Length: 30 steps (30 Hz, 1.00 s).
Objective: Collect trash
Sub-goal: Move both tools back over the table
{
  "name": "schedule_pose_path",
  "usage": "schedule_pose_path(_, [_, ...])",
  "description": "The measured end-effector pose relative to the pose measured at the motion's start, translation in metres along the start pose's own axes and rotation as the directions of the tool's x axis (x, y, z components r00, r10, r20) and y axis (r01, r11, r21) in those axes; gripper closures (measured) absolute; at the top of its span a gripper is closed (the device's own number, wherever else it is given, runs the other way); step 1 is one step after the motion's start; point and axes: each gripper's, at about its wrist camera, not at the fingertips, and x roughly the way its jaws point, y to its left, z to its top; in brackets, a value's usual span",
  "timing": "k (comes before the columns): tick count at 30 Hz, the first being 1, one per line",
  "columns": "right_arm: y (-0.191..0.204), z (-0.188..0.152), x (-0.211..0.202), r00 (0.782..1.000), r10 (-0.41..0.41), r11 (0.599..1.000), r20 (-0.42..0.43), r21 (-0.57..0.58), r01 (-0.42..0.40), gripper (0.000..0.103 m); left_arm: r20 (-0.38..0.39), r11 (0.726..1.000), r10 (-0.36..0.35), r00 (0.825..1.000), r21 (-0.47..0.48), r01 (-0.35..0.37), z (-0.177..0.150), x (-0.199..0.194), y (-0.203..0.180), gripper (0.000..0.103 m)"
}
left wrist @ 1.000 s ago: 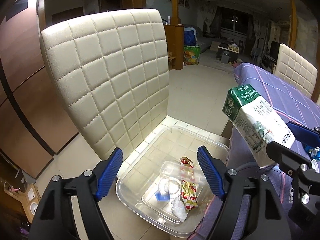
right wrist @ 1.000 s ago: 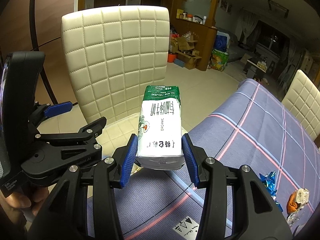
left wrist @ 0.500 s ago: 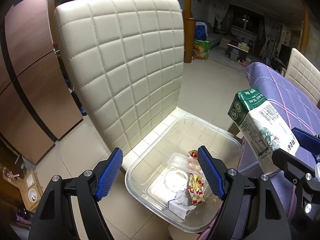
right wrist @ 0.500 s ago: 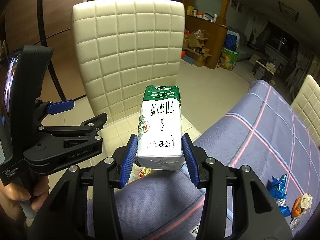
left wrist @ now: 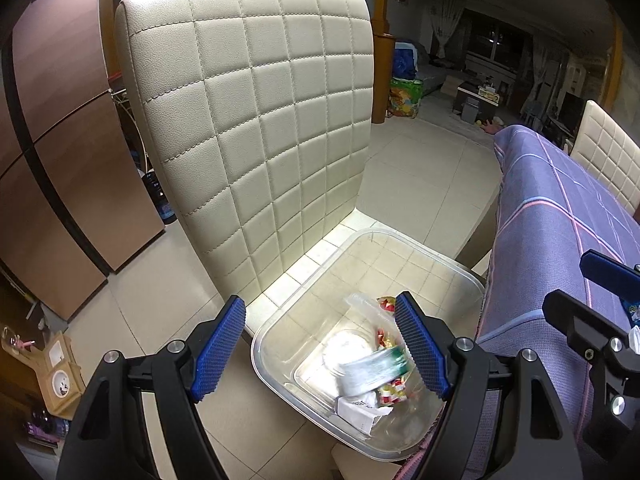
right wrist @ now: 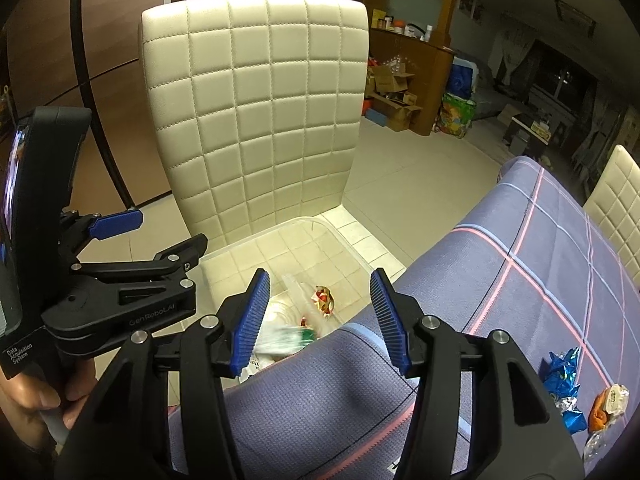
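Milk, in a green and white paper carton gripped a moment ago, has been dropped below the right gripper, whose bare jaws are opening, into the clear plastic bin, while the left gripper is held wide and bare above it.

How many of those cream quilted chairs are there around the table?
2 in view. One chair stands close, with the clear plastic bin of trash on its seat. A second chair is at the table's far side. More may be hidden.

The carton in the bin is a motion-blurred smear, its print unreadable; the tablecloth hides the bin's near side from the right wrist
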Motion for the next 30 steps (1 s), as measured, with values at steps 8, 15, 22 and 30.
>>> schedule_pose_path(8, [-0.006,-0.01,-0.009,1.0,-0.005,1.0,-0.01,0.021,0.005,0.05,0.011,1.0,-0.017,1.0,0.004,0.017,-0.002,-0.013,-0.004,0.028])
schedule_pose_path(15, [-0.021,-0.035,-0.025,0.999,-0.025,0.997,-0.038,0.066,0.027,0.05,0.009,0.997,-0.059,0.998,0.051,0.059,-0.011,-0.03,-0.024,0.028])
schedule_pose_path(22, [-0.047,-0.067,-0.056,0.997,-0.071,0.988,-0.043,0.135,0.076,0.05,-0.002,0.983,-0.122,0.993,0.134,0.121,-0.022,-0.053,-0.064,0.028])
schedule_pose_path(30, [-0.093,-0.111,-0.096,0.985,-0.145,0.95,-0.095,0.263,0.165,0.05,-0.072,0.932,-0.241,0.968,0.259,0.252,-0.04,-0.076,-0.129,0.028])
